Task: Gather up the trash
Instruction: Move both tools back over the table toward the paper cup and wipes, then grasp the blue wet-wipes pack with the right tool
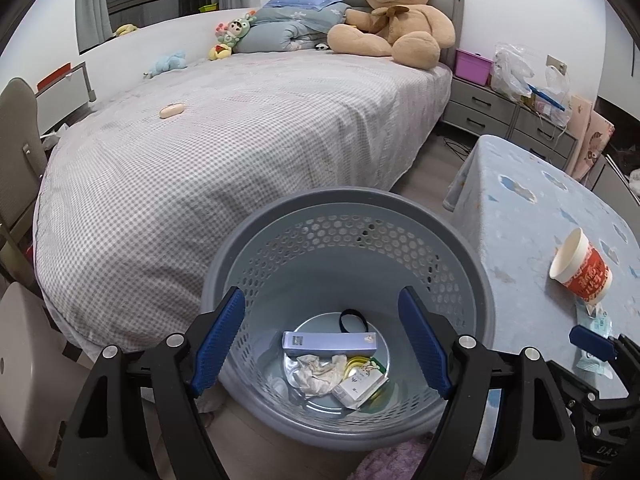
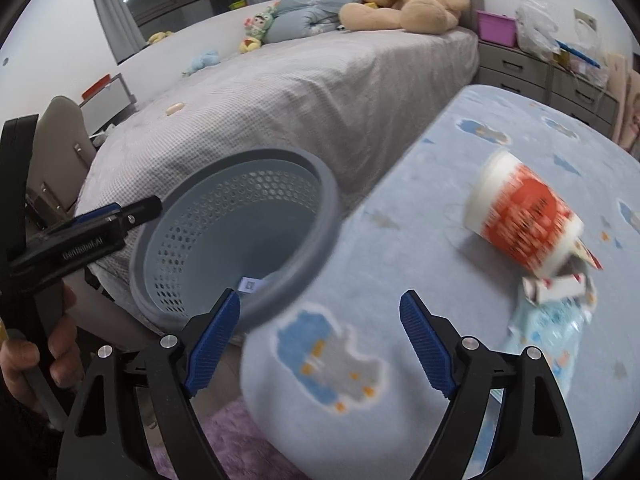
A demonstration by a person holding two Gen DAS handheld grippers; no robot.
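Observation:
A grey perforated bin (image 1: 420, 216) stands on the floor between bed and table; a blue box (image 1: 328, 341), a crumpled tissue (image 1: 320, 370) and a small white carton (image 1: 356, 390) lie in its bottom. My left gripper (image 1: 322, 300) hangs open above the bin mouth, nothing between its fingers. In the right wrist view my right gripper (image 2: 320, 304) is open and empty over the table's near corner, beside the bin (image 2: 320, 208). A red-and-white paper cup (image 2: 524, 224) lies tipped on the table, with a torn wrapper (image 2: 560, 284) and a pale blue packet (image 2: 548, 328) below it. The cup (image 1: 580, 268) also shows in the left view.
A table under a blue cloud-print cloth (image 2: 400, 220) fills the right. The checked bed (image 1: 240, 152) with a teddy bear (image 1: 400, 16) lies behind the bin. A small pink object (image 1: 172, 110) rests on the bed. A hand (image 2: 36, 352) holds the left gripper's handle. A chair (image 1: 16, 136) stands left.

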